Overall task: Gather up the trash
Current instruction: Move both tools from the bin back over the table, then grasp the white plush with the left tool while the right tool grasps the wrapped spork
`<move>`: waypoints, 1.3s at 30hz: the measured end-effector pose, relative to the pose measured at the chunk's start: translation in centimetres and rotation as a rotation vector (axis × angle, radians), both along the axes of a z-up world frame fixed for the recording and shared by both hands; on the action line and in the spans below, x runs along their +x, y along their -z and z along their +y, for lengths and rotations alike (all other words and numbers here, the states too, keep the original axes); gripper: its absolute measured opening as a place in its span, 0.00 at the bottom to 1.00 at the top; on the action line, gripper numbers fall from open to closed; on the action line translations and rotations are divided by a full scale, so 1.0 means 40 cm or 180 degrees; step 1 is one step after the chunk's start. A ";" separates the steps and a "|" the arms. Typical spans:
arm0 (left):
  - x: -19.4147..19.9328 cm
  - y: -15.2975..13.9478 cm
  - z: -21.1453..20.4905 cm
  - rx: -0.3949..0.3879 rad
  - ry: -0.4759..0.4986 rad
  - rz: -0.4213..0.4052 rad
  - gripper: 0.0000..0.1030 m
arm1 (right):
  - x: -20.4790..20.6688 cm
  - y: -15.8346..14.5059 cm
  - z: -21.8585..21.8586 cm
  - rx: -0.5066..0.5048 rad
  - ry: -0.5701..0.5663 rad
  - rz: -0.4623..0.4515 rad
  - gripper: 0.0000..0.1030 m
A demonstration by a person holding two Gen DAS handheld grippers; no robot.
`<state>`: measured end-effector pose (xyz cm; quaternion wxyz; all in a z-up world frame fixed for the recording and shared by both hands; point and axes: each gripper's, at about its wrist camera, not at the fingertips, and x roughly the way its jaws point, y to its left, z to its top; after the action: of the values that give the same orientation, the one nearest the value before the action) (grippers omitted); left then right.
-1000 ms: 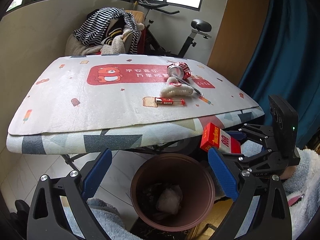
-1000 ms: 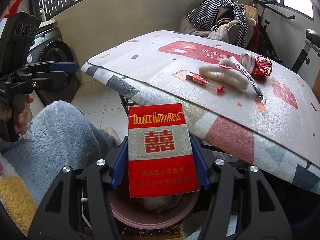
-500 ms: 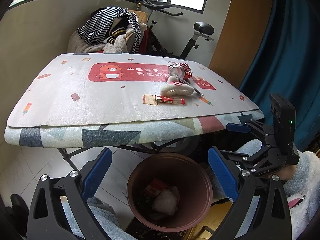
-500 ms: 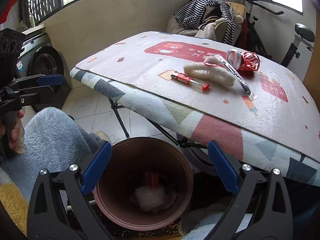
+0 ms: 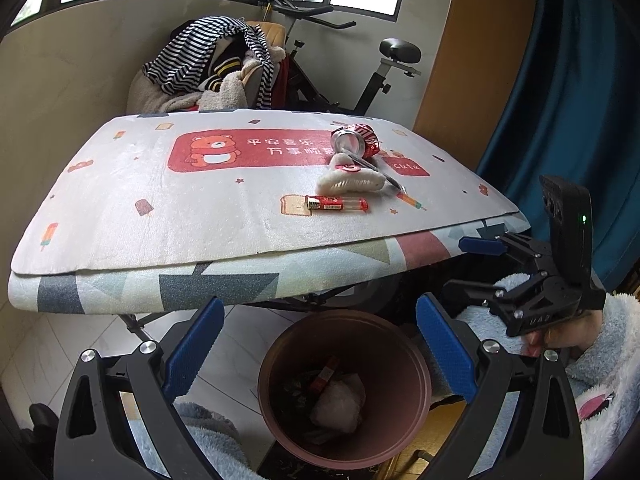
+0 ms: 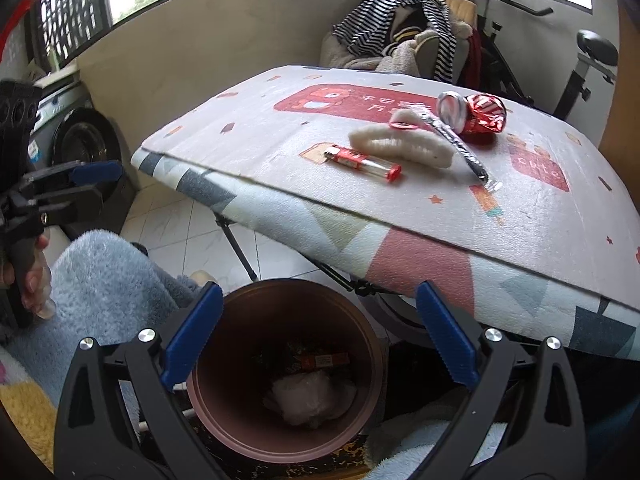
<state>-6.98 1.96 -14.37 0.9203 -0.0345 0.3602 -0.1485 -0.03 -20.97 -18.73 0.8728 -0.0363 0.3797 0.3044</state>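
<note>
Hanging over one brown bin (image 6: 280,360), both grippers' fingers (image 6: 192,336) gape wide and empty; four items (image 5: 336,203) sit on the table (image 5: 160,200).

A lived-in home room is being shown — striped clothes (image 5: 208,56) are being left heaped on a chair, an exercise bike (image 5: 384,76) is being kept by the window, a washing machine (image 6: 80,140) is standing on tiled floor — a bear-print cover (image 5: 240,184) is lying over the folding surface.
</note>
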 end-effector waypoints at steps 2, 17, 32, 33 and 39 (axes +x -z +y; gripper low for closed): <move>0.012 -0.002 -0.002 0.0008 0.0019 -0.0007 0.92 | 0.010 -0.007 -0.015 0.0073 0.0069 0.0013 0.93; 0.266 -0.007 -0.085 0.0011 0.0413 0.0062 0.91 | 0.177 -0.060 -0.114 -0.0008 0.0521 -0.0140 0.93; 0.635 0.099 -0.250 0.0387 0.0991 0.0563 0.60 | 0.309 -0.039 -0.206 0.0042 0.0714 -0.0042 0.93; 0.646 0.111 -0.258 0.0414 0.1008 0.0632 0.60 | 0.310 -0.038 -0.206 0.0042 0.0716 -0.0041 0.93; 0.665 0.151 -0.272 0.0297 0.1019 0.0796 0.22 | 0.340 -0.021 -0.210 0.0054 0.0709 0.0010 0.92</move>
<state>19.63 -8.90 -20.39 0.8337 0.0477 0.4790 -0.2706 13.57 -29.35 -17.87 0.9010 0.0140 0.3801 0.2087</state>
